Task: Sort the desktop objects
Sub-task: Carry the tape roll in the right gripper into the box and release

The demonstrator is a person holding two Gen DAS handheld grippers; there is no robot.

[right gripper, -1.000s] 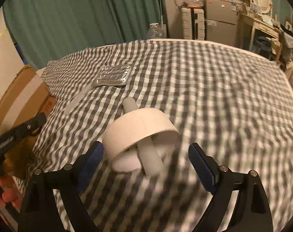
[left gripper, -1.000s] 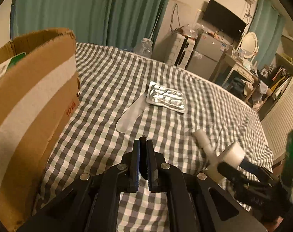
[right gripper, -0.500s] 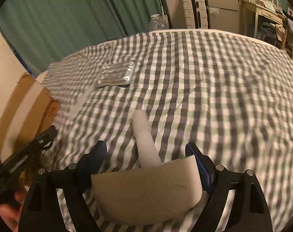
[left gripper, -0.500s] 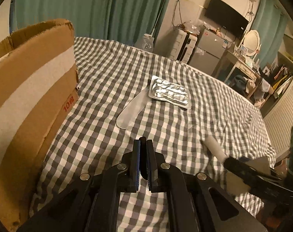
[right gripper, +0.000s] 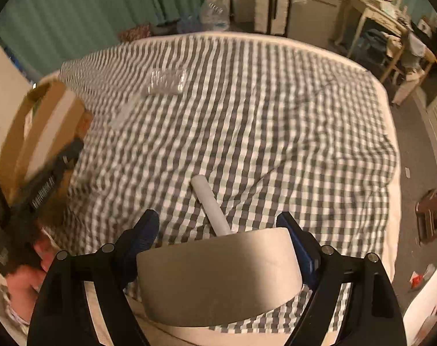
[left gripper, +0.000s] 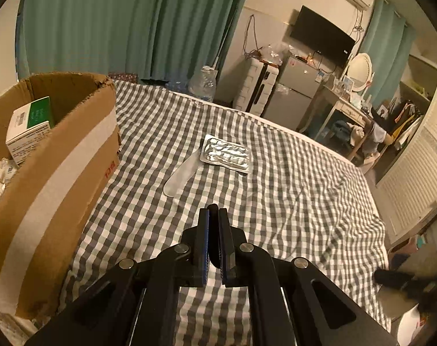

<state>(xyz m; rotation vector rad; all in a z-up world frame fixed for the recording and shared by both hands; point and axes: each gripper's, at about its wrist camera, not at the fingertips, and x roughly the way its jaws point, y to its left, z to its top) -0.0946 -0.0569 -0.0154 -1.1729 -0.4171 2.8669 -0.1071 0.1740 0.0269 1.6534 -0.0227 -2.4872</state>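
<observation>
Tape roll [right gripper: 218, 276] sits between the jaws of the right gripper [right gripper: 221, 230]: right pad against its wall, left pad just off it with a sliver of gap. Jaws wide apart around the roll; whether they truly bear on it, cannot tell. Roll looks raised off the bed [right gripper: 276, 132], near its front edge.

White tube [right gripper: 209, 204] lies on the checked cover just ahead of the jaws, its near end hidden behind the roll.

Further ahead and left of the right jaws, blurred: foil blister pack [right gripper: 168, 82], clear flat strip [right gripper: 123, 116] beside it, cardboard box [right gripper: 49, 132] at far left.

Left gripper [left gripper: 213, 225]: jaws together, holding nothing, poised over the bed. Blister pack [left gripper: 226, 153] and strip [left gripper: 181, 174] straight ahead of them, touching each other; box [left gripper: 59, 173] close on their left, a green-and-white carton [left gripper: 31, 127] inside.

Step in hand, by my reading: carrying the roll to the box. Next move calls for a firm squeeze, then a swing left over the box rim before release.
</observation>
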